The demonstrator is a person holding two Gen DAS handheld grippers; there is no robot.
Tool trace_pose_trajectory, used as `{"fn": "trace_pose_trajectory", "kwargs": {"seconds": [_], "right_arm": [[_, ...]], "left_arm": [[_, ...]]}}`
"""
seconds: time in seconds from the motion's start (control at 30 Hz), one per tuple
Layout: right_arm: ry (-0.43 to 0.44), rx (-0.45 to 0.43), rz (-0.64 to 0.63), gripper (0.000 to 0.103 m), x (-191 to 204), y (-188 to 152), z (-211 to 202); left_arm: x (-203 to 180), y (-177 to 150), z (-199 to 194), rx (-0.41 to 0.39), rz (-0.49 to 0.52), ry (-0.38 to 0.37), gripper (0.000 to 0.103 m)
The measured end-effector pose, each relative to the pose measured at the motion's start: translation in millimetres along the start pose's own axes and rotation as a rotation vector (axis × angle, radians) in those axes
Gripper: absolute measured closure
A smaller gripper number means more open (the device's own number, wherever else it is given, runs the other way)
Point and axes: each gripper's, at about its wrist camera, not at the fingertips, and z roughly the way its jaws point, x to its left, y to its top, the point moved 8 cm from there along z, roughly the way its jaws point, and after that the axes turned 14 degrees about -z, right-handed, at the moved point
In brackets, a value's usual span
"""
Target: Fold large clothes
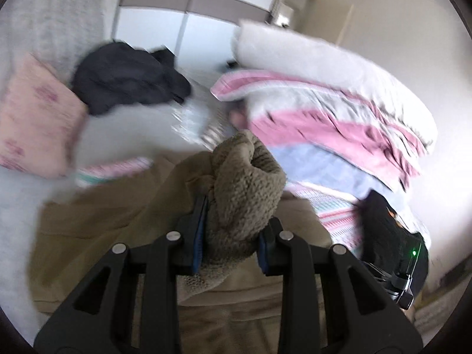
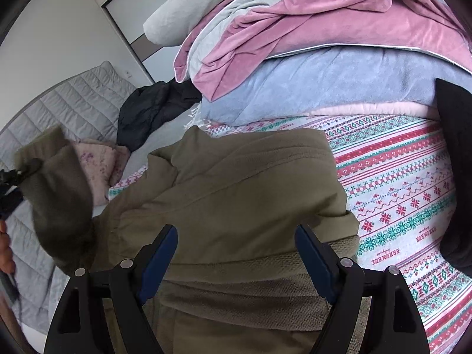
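An olive-brown jacket (image 2: 242, 183) with a fleecy lining lies on the patterned bedsheet (image 2: 407, 188). My left gripper (image 1: 233, 224) is shut on a bunched fleecy part of the jacket (image 1: 244, 188) and holds it up above the rest of the garment (image 1: 97, 230). In the right wrist view that lifted part (image 2: 59, 200) hangs at the left, blurred. My right gripper (image 2: 236, 250) is open, its blue pads on either side of the jacket's ribbed hem (image 2: 250, 283), not closed on it.
A pile of pink, grey and blue blankets (image 2: 324, 44) fills the back right of the bed. A black garment (image 2: 153, 109) and a pink cushion (image 2: 100, 162) lie at the back left. A black object (image 2: 454, 171) stands at the right edge. A wardrobe (image 1: 194, 3) stands behind.
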Motion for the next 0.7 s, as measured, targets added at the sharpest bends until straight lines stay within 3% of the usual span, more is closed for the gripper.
{"fn": "trace_pose_trajectory", "kwargs": {"seconds": [0.13,0.27,0.33,0.5,0.63,0.7], "right_arm": [[0.006,0.007,0.016,0.020,-3.0,-1.3,3.3],[0.012,0.014,0.016,0.020,-2.4,-3.0,5.8],[0.017,0.017,0.015,0.020,-1.4,-3.3,7.0],[0.118,0.018,0.074,0.020,3.6,-3.3,12.3],[0.220,0.043,0.135,0.020,15.5,-5.4,21.2],[0.260,0.053,0.141,0.020,25.9,-5.7,26.4]], "left_arm": [[-18.1,-54.7,53.1,0.117,0.025,-0.034,0.067],[-12.7,-118.0,105.3,0.323,0.068,-0.012,0.044],[-9.7,-140.1,111.6,0.375,0.090,-0.015,0.042],[-7.0,-135.7,64.0,0.338,0.136,-0.092,0.014],[24.4,-111.0,15.6,0.243,0.095,-0.130,0.008],[56.5,-95.8,-5.2,0.174,0.069,-0.089,0.007]]}}
